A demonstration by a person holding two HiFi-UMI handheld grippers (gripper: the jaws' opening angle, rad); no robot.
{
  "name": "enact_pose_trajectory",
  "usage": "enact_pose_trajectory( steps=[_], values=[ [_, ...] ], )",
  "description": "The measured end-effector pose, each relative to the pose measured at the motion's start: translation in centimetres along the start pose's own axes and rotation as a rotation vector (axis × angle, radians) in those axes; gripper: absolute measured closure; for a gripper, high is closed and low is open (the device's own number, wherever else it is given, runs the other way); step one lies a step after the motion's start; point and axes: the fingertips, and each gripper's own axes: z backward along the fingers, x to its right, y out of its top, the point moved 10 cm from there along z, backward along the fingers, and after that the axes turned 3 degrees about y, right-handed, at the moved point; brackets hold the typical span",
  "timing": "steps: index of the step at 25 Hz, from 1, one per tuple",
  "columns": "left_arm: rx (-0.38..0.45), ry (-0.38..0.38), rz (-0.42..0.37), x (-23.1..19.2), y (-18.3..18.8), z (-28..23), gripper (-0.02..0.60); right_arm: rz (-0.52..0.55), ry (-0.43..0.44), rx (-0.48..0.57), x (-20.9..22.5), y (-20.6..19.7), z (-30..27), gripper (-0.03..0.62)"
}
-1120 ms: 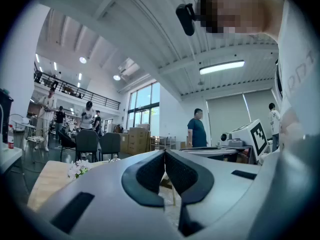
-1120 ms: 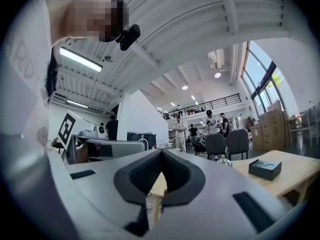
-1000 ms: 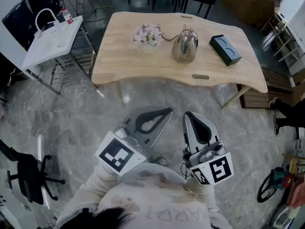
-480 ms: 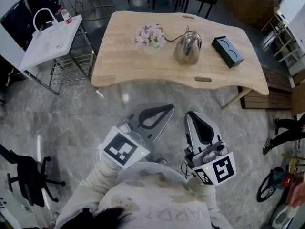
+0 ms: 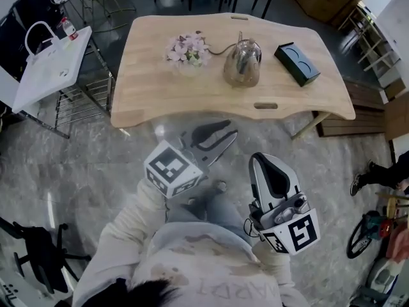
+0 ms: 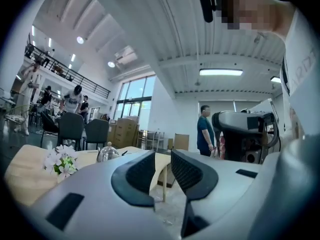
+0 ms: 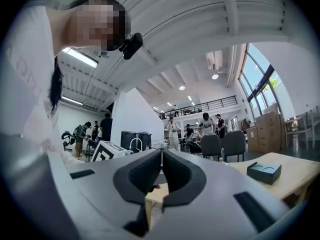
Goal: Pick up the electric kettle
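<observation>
Kettle [image 5: 241, 64] is being seen upright on the surface [image 5: 160, 88], between flowers [image 5: 187, 48] and a dark box [image 5: 297, 64] — well apart from both tongs. Left tongs [image 5: 231, 128] are being opened, nothing between the jaws. Right tongs [image 5: 254, 157] are being held closed, tips together, empty — both short of the surface's near edge.

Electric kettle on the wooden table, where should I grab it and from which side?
Probably the handle on top, coming from the near table edge: the kettle stands upright, with flowers and its cord to the left and a black box to the right.
</observation>
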Motion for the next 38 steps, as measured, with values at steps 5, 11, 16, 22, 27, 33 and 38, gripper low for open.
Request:
enact_pose_trajectory(
  steps=[5, 11, 16, 22, 27, 33, 38],
  values=[
    [-0.055, -0.039, -0.007, -3.0, -1.4, -3.7, 0.482, -0.017, -0.005, 0.010, 2.7, -0.3, -1.8, 0.576],
    [-0.110, -0.052, -0.001, -6.4, -3.4, -8.8, 0.456, -0.028, 0.017, -0.009, 6.9, -0.7, -4.5, 0.576],
    [-0.141, -0.057, -0.001, -9.5, -4.5, -12.6, 0.439, -0.031, 0.016, -0.022, 10.2, -0.8, -6.5, 0.576],
    [-0.186, -0.065, 0.024, -12.5, -6.2, -16.5, 0.423, -0.040, -0.009, -0.044, 13.4, -1.2, -7.6, 0.576],
    [-0.213, -0.063, 0.060, -14.5, -7.4, -19.0, 0.416, -0.045, -0.028, -0.066, 15.4, -1.5, -8.0, 0.576],
    [-0.236, -0.044, 0.079, -16.6, -8.4, -21.2, 0.405, -0.050, -0.034, -0.078, 17.2, -2.0, -8.6, 0.576],
    [-0.270, -0.040, 0.082, -17.9, -9.1, -22.6, 0.399, -0.057, -0.034, -0.088, 18.3, -2.4, -9.0, 0.576]
  ],
)
